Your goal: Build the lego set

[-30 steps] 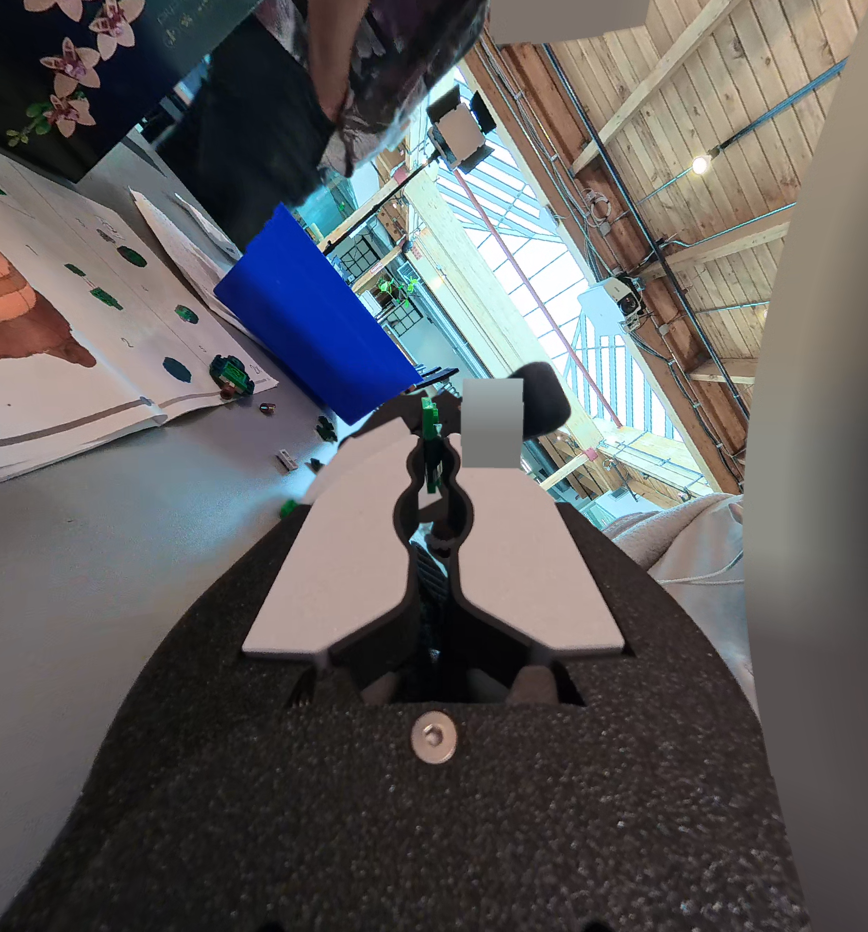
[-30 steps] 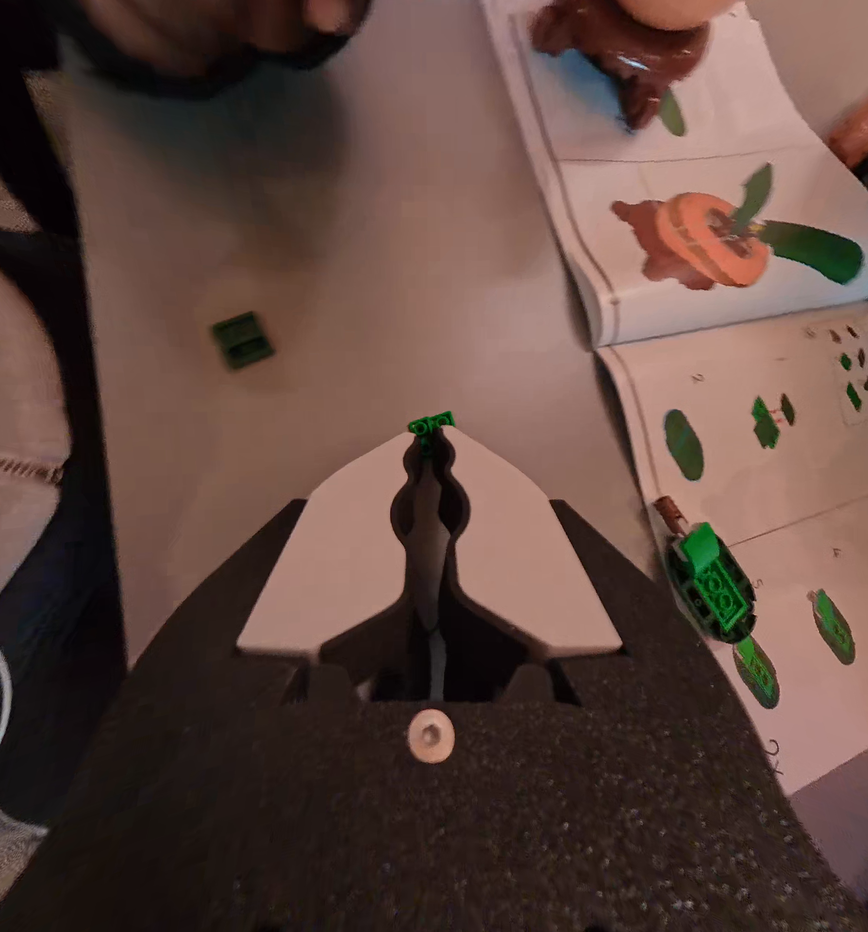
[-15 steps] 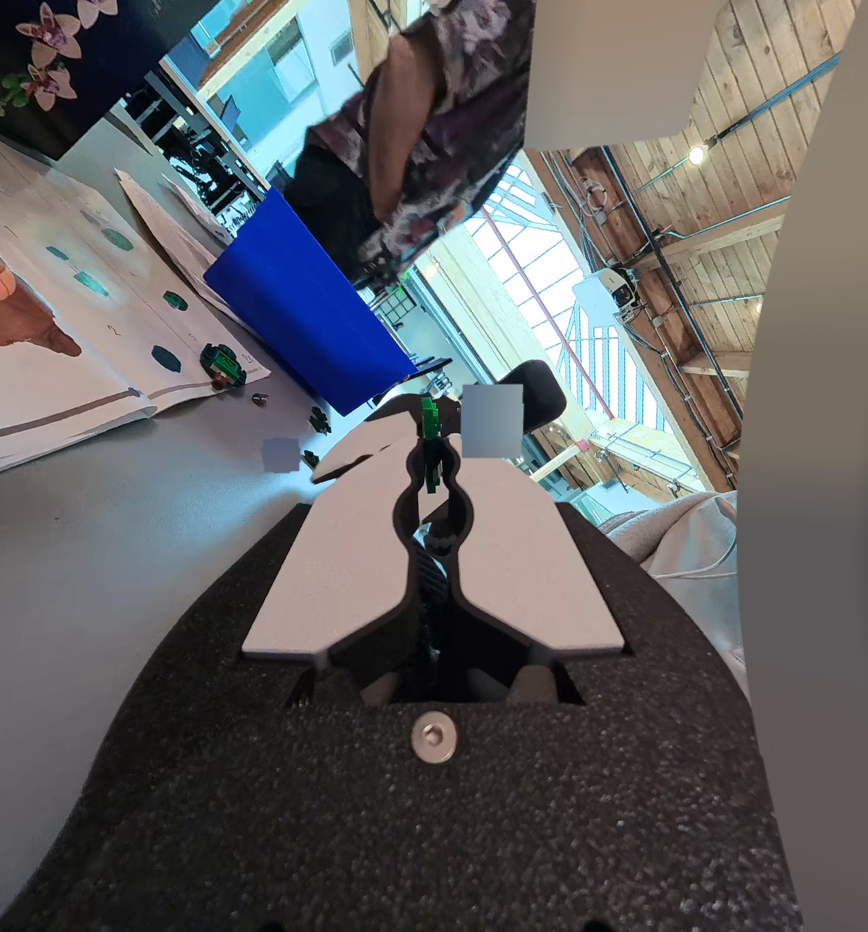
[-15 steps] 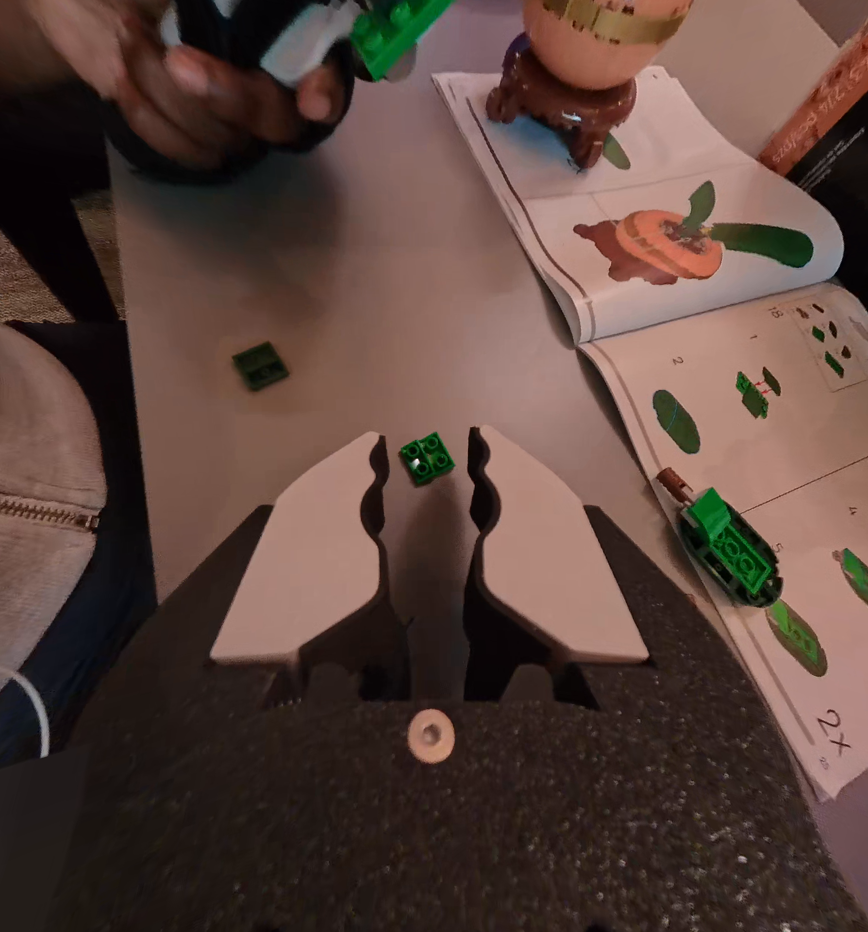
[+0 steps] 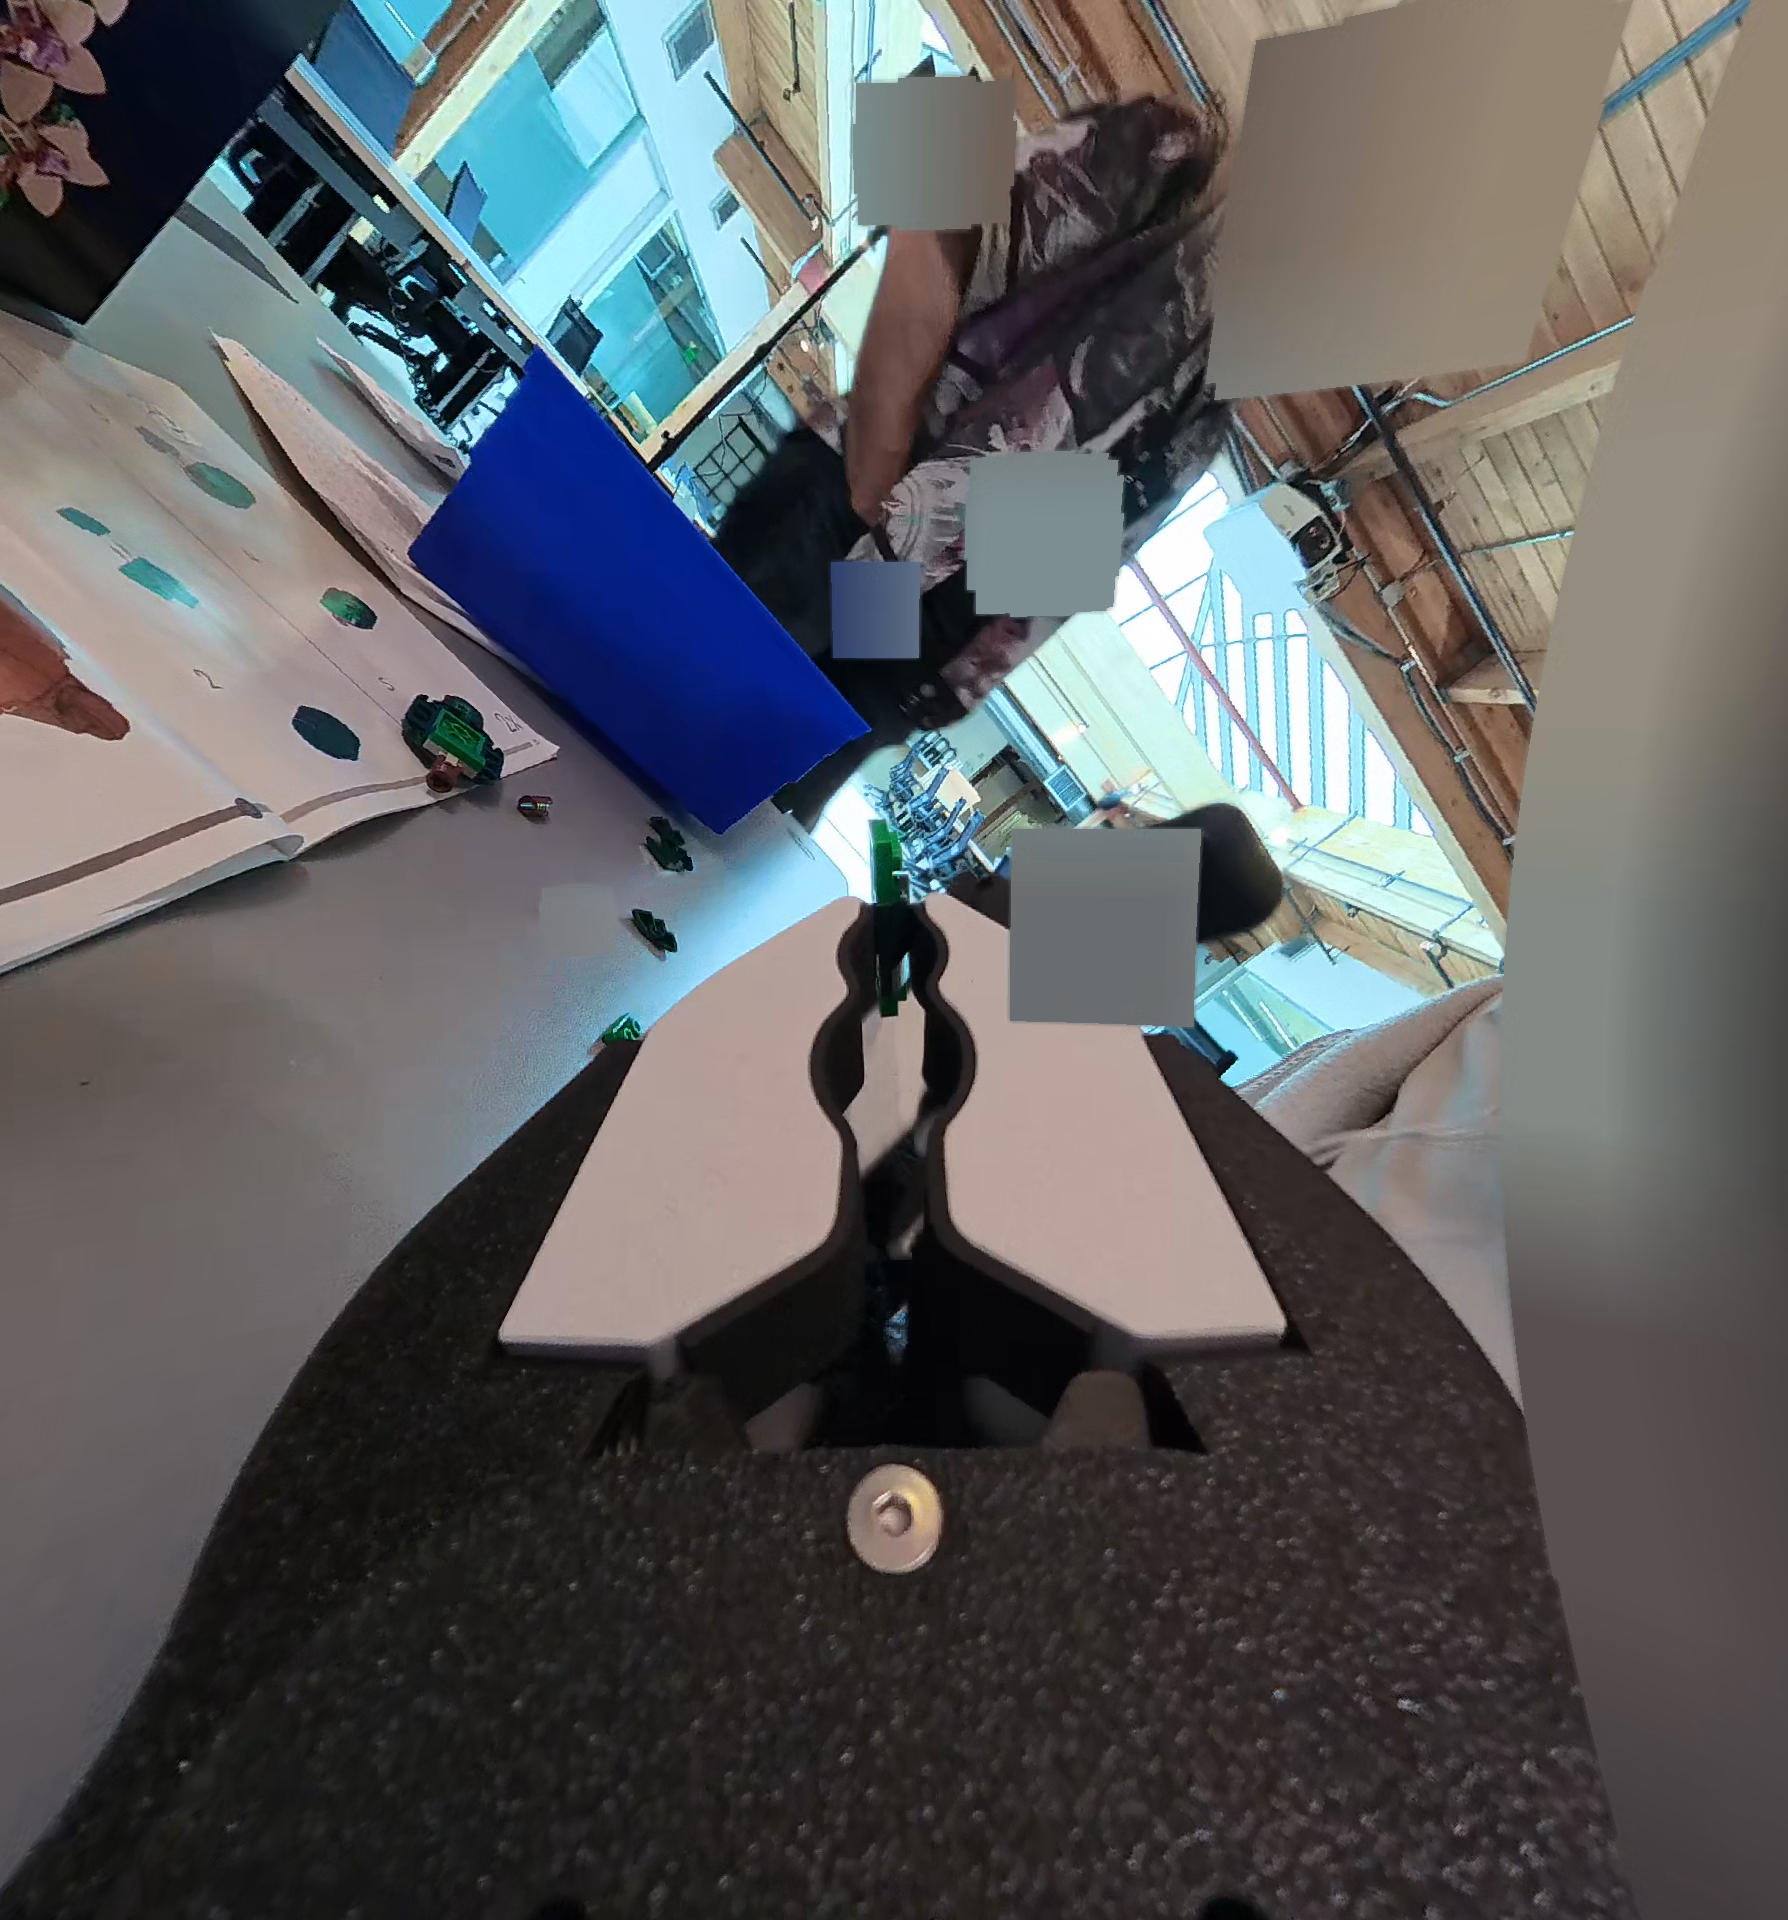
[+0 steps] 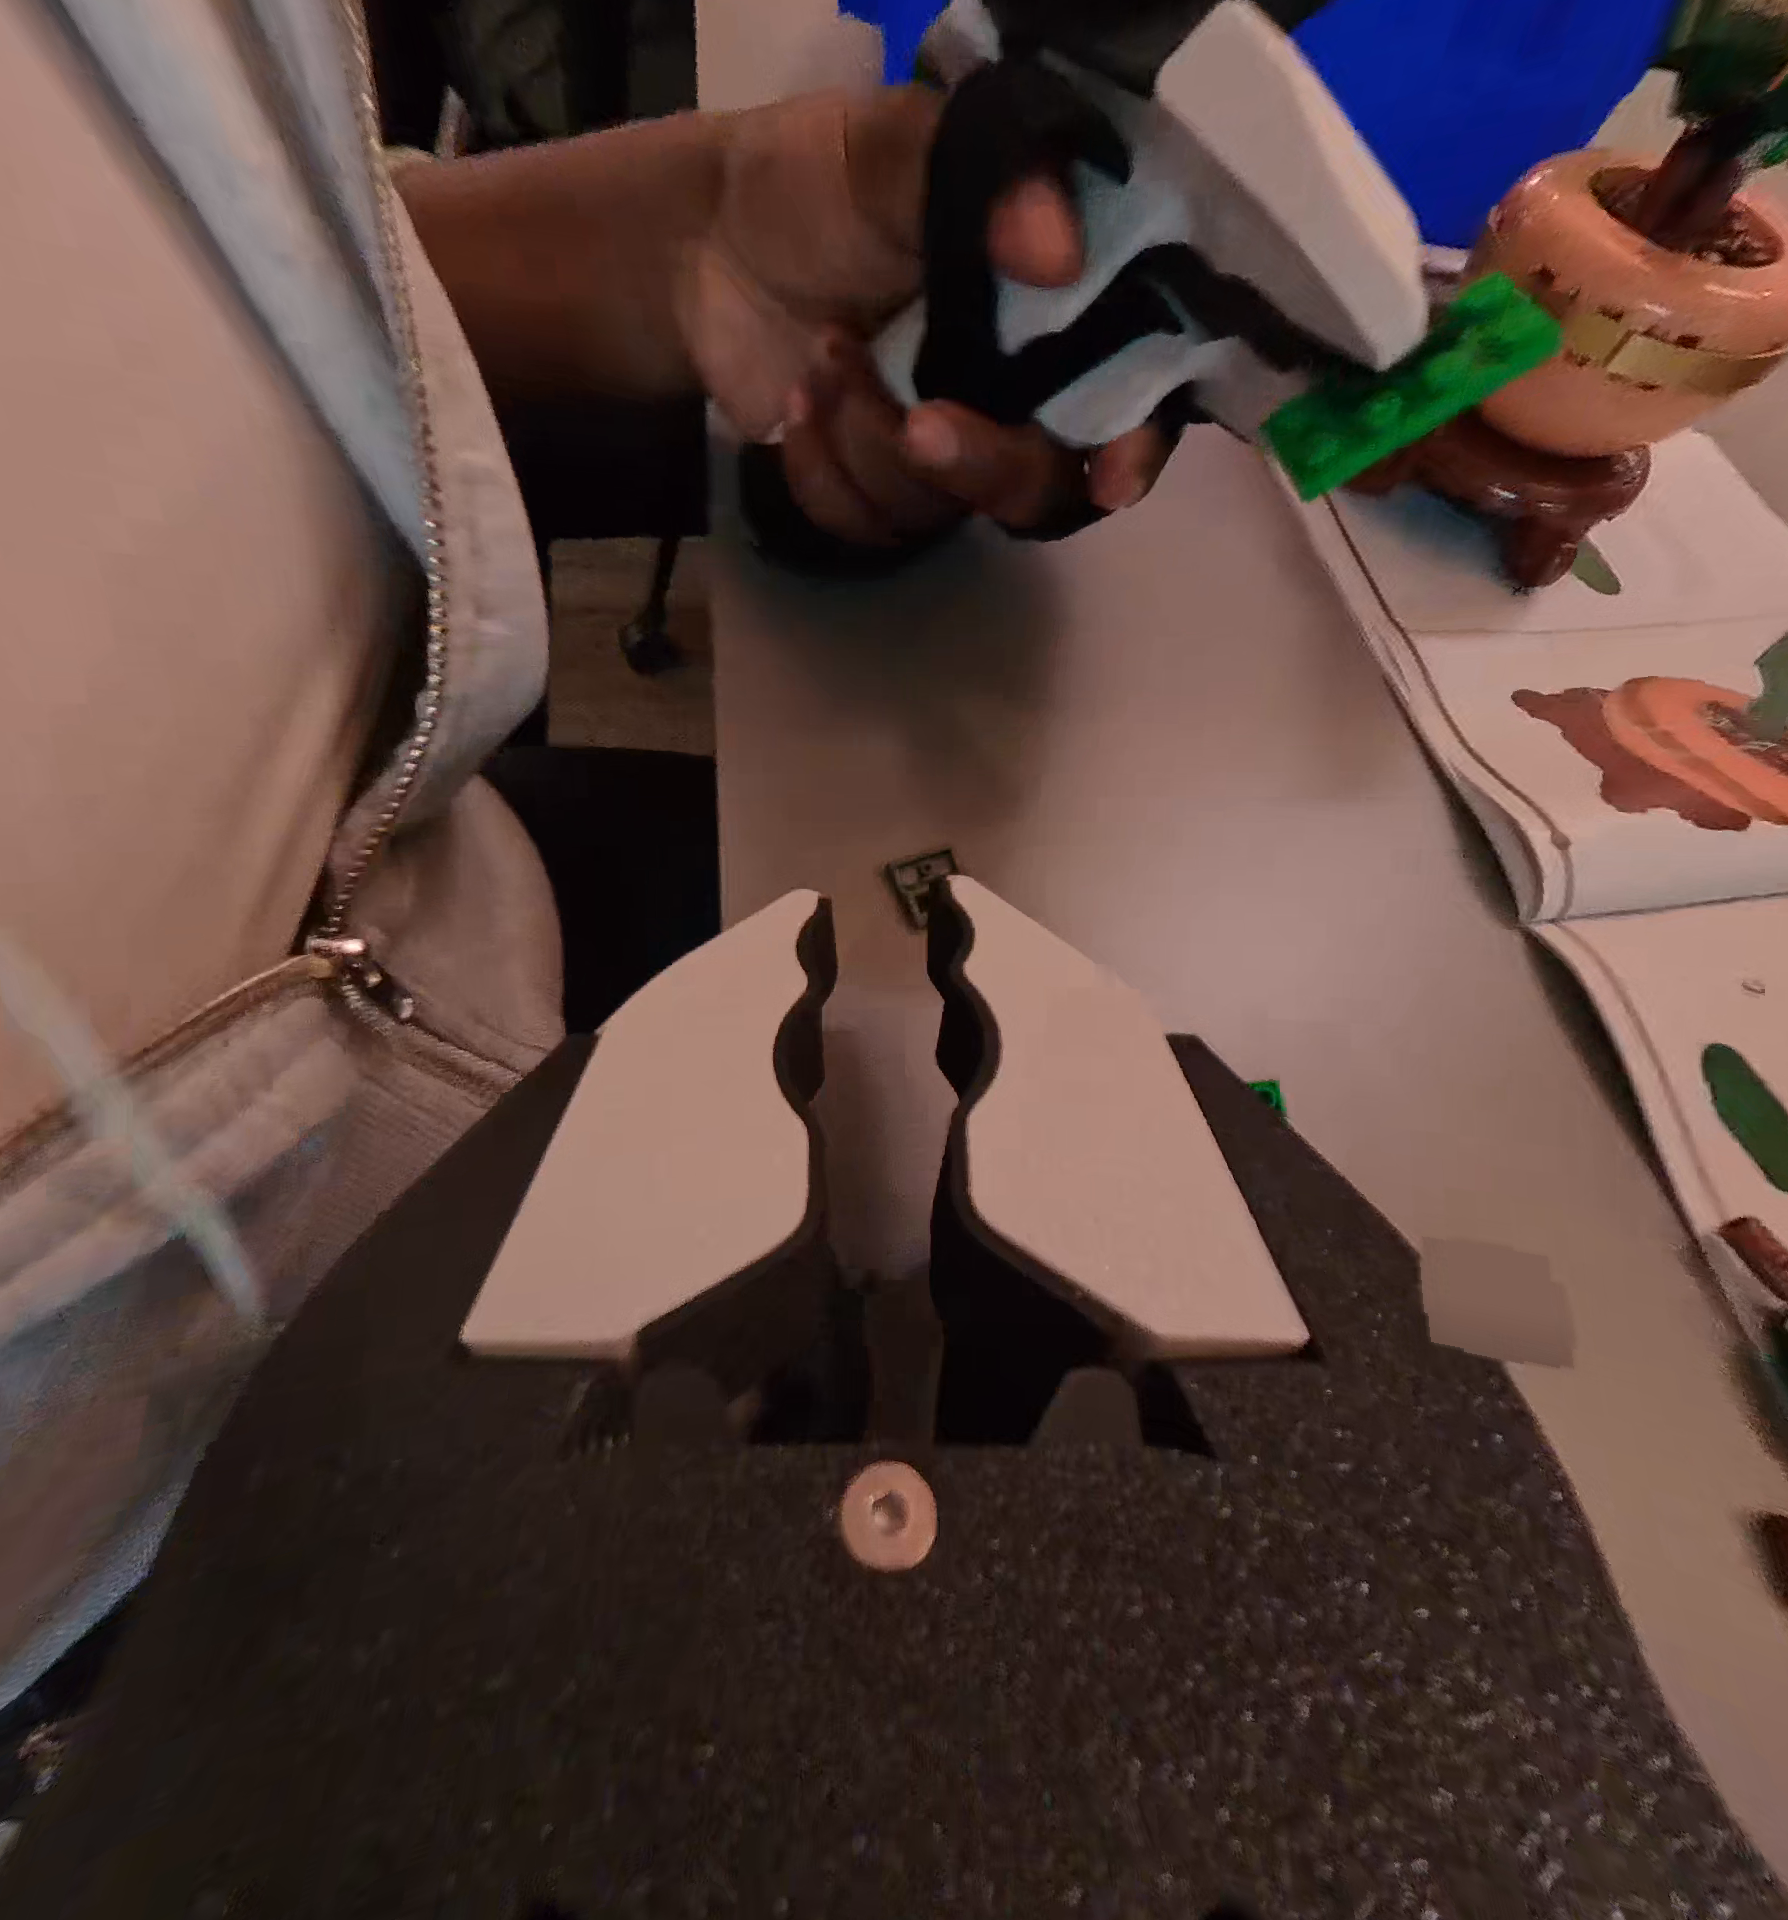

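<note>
Right wrist view: right tongs [image 6: 879,914] stand apart and empty, with a small dark green piece [image 6: 919,881] on the desk [image 6: 1129,831] at 12 o'clock, while left tongs [image 6: 1316,343] at 1 o'clock clamp a green plate [image 6: 1409,387] aloft, presumably for joining

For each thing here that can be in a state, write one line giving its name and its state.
Left gripper: shut on green plate, held off the table.
Right gripper: open, empty.
Instruction booklet: lying open.
Small dark piece: loose on table.
Potted model: upright on booklet.
</note>
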`<action>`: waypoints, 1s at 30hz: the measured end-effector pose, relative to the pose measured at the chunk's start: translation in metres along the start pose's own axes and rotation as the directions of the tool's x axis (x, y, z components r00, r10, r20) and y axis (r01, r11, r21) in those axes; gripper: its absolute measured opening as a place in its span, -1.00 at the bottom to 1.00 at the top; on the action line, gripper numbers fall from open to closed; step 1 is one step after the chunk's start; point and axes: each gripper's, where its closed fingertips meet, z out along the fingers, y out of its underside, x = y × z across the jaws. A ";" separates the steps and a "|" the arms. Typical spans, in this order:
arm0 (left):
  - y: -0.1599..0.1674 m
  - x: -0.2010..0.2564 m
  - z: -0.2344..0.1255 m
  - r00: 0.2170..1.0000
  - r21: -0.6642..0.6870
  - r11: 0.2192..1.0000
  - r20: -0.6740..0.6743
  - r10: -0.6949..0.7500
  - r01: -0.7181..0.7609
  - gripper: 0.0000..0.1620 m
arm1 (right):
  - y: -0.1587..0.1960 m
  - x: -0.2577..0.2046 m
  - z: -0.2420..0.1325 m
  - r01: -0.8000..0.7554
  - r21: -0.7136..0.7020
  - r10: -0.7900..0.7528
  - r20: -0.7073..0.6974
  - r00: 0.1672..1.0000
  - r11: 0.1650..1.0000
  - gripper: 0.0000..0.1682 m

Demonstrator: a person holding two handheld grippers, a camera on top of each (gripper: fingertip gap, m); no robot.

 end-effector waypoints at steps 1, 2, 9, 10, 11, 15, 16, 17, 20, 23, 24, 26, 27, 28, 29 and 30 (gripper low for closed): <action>0.000 0.000 0.000 1.000 -0.003 1.000 0.001 0.003 -0.003 -0.95 | 0.001 0.002 0.004 0.030 -0.018 -0.030 -0.017 0.999 0.999 -0.78; 0.001 0.001 0.001 1.000 -0.006 1.000 0.000 0.006 -0.006 -0.95 | 0.000 0.005 0.008 0.057 -0.023 -0.058 -0.027 0.998 0.998 -0.77; 0.001 0.000 0.001 1.000 -0.007 1.000 -0.008 -0.005 0.005 -0.95 | 0.006 0.008 0.034 0.119 -0.159 -0.108 0.076 0.991 0.980 -0.66; 0.001 0.000 0.001 1.000 -0.005 1.000 -0.005 0.001 -0.001 -0.95 | 0.004 0.007 0.037 0.123 -0.146 -0.111 0.084 0.990 0.982 -0.68; 0.001 0.001 0.001 1.000 -0.003 1.000 -0.001 0.008 -0.008 -0.94 | 0.004 0.007 0.039 0.122 -0.150 -0.109 0.090 0.990 0.981 -0.75; 0.001 0.002 0.000 1.000 -0.001 1.000 -0.004 0.017 -0.017 -0.94 | 0.008 0.018 0.037 0.117 -0.183 -0.112 0.037 0.993 0.976 -1.00; 0.001 0.002 0.000 1.000 0.002 1.000 -0.007 0.015 -0.015 -0.94 | 0.010 0.022 0.034 0.106 -0.189 -0.104 0.020 0.994 0.976 -1.00; 0.000 0.002 -0.001 1.000 0.006 1.000 -0.011 0.011 -0.011 -0.95 | 0.010 0.025 0.030 0.078 -0.173 -0.077 0.011 0.997 0.982 -1.00; -0.003 0.003 -0.004 1.000 0.031 1.000 -0.024 -0.004 0.005 -0.95 | 0.007 0.042 0.014 -0.051 -0.091 0.046 -0.058 0.997 0.995 -1.00; -0.006 0.004 -0.007 0.999 0.050 0.999 -0.030 -0.018 0.020 -0.95 | 0.017 0.061 -0.006 -0.119 -0.084 0.104 -0.158 0.982 0.989 -1.00; -0.006 0.003 -0.007 0.999 0.054 0.998 -0.029 -0.021 0.022 -0.94 | 0.017 0.061 -0.010 -0.128 -0.080 0.114 -0.155 0.981 0.989 -0.99; -0.006 0.003 -0.006 0.999 0.050 0.998 -0.027 -0.023 0.024 -0.95 | 0.012 0.052 -0.008 -0.124 -0.058 0.116 -0.125 0.985 0.991 -0.89; -0.006 0.002 -0.006 0.999 0.051 0.998 -0.023 -0.026 0.027 -0.94 | 0.010 0.047 -0.005 -0.122 -0.066 0.114 -0.114 0.987 0.990 -0.80; -0.007 0.001 -0.006 0.999 0.052 0.998 -0.021 -0.030 0.031 -0.94 | 0.010 0.036 -0.001 -0.113 -0.087 0.107 -0.067 0.992 0.990 -0.75; -0.007 0.001 -0.006 0.999 0.051 0.998 -0.025 -0.030 0.031 -0.94 | 0.010 0.027 0.003 -0.101 -0.102 0.098 -0.035 0.995 0.990 -0.72; -0.007 0.002 -0.006 0.999 0.052 0.998 -0.029 -0.028 0.029 -0.94 | 0.011 0.020 0.007 -0.076 -0.113 0.075 -0.015 0.997 0.991 -0.69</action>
